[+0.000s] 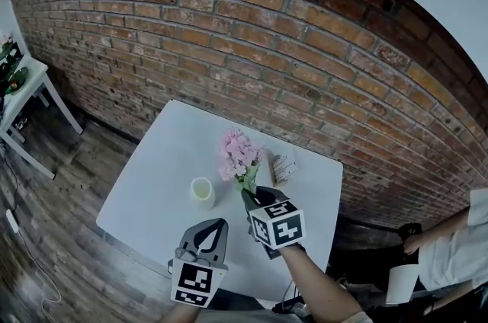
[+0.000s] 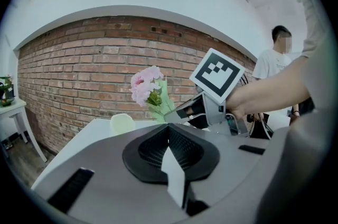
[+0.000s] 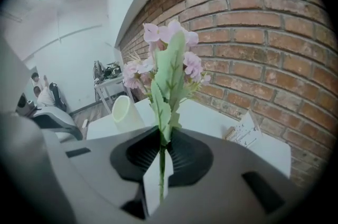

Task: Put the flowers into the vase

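Head view: the right tool (image 1: 252, 198) held the flowers (image 1: 239, 154) by the stem, pink heads up. They hung above the white surface (image 1: 160, 161), just right of the pale vase (image 1: 202, 192), which stood upright with no stem in it. The left tool (image 1: 217, 226) hovered nearer the person, apart from both.

Left gripper view: its jaws were together with nothing between them. The vase (image 2: 122, 123) stood ahead, with the flowers (image 2: 145, 83) to its right.

Right gripper view: the jaws were pinched narrow on the green stem, leaves and blooms (image 3: 166, 67) rising above them. The vase (image 3: 127, 112) stood off to the left.

The carry to the vase looked to be the step in hand. The next move probably called for bringing the stem's end over the vase mouth, then lowering it in before letting go.
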The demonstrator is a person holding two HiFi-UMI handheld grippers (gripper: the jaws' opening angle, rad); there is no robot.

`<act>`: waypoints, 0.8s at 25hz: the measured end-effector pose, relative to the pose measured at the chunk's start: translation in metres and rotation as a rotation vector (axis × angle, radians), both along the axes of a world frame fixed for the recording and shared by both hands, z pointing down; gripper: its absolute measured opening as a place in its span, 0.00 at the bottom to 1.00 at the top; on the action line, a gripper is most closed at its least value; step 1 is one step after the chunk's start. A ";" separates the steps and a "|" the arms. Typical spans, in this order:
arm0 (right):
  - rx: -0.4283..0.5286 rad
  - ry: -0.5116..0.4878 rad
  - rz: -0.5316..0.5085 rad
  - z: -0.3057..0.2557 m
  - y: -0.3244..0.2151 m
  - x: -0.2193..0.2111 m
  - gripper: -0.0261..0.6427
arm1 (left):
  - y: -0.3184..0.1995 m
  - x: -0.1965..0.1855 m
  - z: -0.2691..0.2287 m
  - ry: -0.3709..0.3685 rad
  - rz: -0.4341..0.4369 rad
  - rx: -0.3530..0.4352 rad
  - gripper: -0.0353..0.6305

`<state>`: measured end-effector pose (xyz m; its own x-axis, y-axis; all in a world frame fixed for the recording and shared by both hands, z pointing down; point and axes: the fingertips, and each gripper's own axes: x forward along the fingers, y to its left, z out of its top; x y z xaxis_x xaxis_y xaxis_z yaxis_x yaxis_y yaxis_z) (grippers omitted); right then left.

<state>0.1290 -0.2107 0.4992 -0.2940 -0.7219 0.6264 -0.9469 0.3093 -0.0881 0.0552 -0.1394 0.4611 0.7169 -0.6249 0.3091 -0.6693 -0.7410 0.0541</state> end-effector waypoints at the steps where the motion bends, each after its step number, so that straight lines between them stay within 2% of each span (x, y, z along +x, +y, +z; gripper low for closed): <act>1: 0.018 0.001 -0.005 -0.004 0.000 -0.004 0.10 | 0.001 -0.003 -0.002 0.001 -0.004 0.003 0.06; 20: 0.281 -0.055 -0.044 -0.071 0.005 -0.055 0.10 | 0.008 -0.047 -0.030 0.016 -0.073 0.071 0.06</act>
<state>0.0743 -0.2060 0.4285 -0.3567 -0.8509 0.3857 -0.9283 0.3691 -0.0441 0.0081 -0.1312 0.4308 0.6730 -0.6959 0.2505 -0.7213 -0.6924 0.0142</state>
